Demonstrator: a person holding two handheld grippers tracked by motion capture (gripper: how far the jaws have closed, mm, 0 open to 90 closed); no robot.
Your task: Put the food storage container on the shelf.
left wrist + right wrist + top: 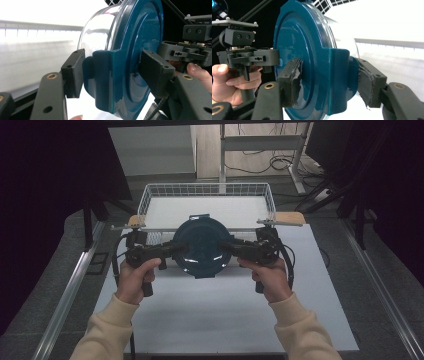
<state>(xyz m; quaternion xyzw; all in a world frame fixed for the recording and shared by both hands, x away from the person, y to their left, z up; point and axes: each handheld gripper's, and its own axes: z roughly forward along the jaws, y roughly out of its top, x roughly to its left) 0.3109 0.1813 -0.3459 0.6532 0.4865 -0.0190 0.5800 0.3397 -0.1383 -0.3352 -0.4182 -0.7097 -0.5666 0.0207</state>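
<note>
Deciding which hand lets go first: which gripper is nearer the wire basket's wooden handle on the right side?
Right. The right gripper, clamped on the blue-lidded container, sits just below that wooden handle. The left gripper grips the container's opposite side, farther away.

Looking like lab or test workspace, not home. White table (220, 310) sitting inside metal rail frame (70, 290), dark curtains (45, 195) hanging at both sides. Cables (280, 162) trailing over bare floor behind, beside legs of metal stand (222, 155). White wire basket (207, 195) standing at table's far edge.
</note>
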